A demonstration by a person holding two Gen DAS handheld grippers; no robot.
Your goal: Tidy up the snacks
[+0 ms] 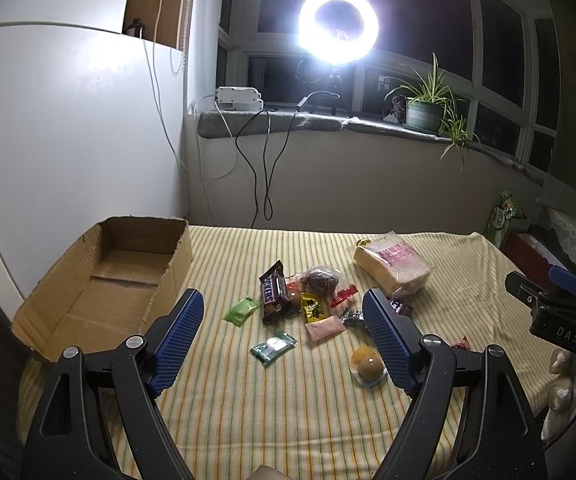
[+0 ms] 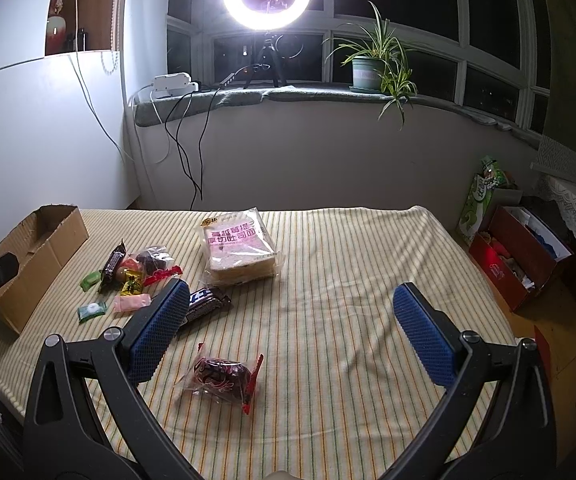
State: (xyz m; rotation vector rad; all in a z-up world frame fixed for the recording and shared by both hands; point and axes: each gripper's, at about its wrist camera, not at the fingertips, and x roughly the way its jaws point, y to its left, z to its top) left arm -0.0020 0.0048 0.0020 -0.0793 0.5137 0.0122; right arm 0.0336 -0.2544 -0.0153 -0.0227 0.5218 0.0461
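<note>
An empty cardboard box [image 1: 100, 280] [image 2: 36, 256] stands at the left of the striped cloth. Several wrapped snacks lie in a loose heap: a Snickers bar [image 1: 274, 292], a green packet [image 1: 242, 311], a teal candy [image 1: 274, 346], a pink packet [image 1: 325, 329], a round yellow cake [image 1: 365, 364]. A bag of sliced bread [image 1: 393, 266] [image 2: 240, 246] lies behind. My left gripper [image 1: 284, 322] hovers open over the heap. My right gripper [image 2: 289, 312] is open above bare cloth, with a dark red-wrapped snack [image 2: 220, 374] and a second chocolate bar [image 2: 206, 302] near its left finger.
A ring light [image 1: 337, 24] glares from the windowsill beside a potted plant [image 1: 423, 108]; cables hang down the wall. A red box [image 2: 515, 256] and green bag [image 2: 481, 204] sit on the floor at right. The right half of the cloth [image 2: 367, 260] is bare.
</note>
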